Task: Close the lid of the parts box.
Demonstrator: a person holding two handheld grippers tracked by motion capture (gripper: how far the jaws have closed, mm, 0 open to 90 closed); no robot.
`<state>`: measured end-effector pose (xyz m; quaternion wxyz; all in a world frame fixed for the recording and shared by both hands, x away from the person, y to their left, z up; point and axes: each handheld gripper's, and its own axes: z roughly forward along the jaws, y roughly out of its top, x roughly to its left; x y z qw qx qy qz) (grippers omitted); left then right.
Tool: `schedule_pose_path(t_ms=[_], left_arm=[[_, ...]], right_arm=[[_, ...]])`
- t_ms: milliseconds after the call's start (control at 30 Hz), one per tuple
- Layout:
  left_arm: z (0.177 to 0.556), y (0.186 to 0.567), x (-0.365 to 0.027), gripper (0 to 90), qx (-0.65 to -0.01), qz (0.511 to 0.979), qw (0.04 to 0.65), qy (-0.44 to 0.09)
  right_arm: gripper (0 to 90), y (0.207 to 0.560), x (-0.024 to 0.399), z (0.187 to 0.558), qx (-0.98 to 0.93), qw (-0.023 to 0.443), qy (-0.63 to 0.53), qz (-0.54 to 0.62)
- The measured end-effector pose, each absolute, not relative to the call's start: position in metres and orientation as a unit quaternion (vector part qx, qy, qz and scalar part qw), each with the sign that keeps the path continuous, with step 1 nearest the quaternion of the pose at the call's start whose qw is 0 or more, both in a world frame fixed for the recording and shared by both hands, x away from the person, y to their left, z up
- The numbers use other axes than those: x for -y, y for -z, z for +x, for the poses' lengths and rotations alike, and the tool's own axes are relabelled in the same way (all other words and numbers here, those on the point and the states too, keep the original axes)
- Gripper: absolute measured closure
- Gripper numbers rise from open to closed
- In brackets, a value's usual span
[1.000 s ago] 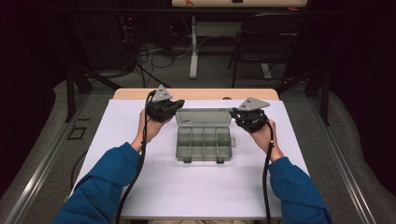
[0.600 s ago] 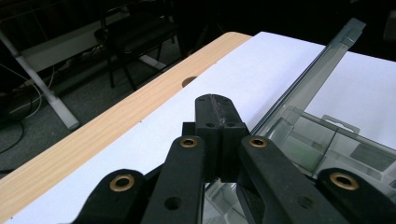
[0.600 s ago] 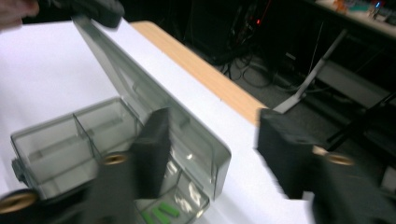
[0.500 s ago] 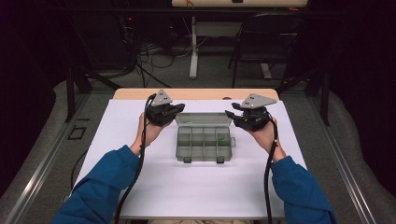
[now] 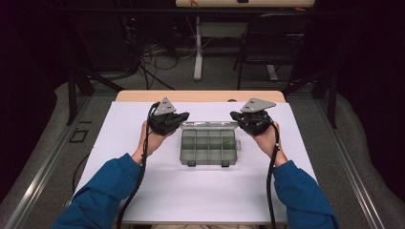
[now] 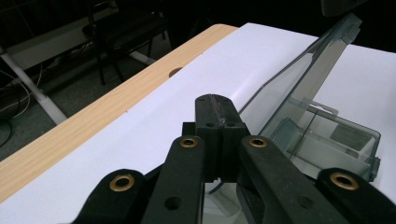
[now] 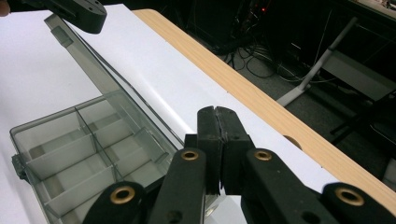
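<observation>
Item: clear grey compartment box point(image 5: 209, 146), lying on the white sheet of the desk point(image 5: 143, 191) at its middle, long axis running across the desk from one hand to the other, latches on the near long edge. Lid point(image 5: 208, 125): open, hinged along the far long edge and standing up at a slant, as seen in the left gripper view point(image 6: 303, 79) and the right gripper view point(image 7: 88, 56). Interior: a grid of small compartments, one holding something green point(image 5: 228, 143) toward the right side; contents otherwise too small to tell. Left tongs point(image 5: 184, 116): jaws pressed fully together, nothing between them, held just beside the lid's left far corner. Right tongs point(image 5: 234, 116): jaws likewise together and empty, having just closed, held just beside the lid's right far corner. Governing relation: the box lies between the two tongs, just nearer the person than their tips, each tip pointing inward at one end of the raised lid. Neither hand is plainly nearer; the two stand about evenly to the box's ends. Judgement: whatever comes next with the lid would run along or across that far hinge edge, with both tongs set to meet it from opposite ends.
</observation>
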<state>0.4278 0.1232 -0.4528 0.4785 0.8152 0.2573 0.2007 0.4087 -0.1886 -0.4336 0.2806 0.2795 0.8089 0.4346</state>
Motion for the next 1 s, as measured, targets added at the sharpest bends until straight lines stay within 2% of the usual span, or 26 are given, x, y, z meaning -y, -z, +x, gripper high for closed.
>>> schedule_pose_path(t_ms=[1000], left_arm=[[0.4, 0.48, -0.132, 90.0, -0.251, 0.827, 0.463, -0.195]], right_arm=[[89.8, 0.464, 0.185, 0.385, -0.812, 0.264, -0.431, 0.29]])
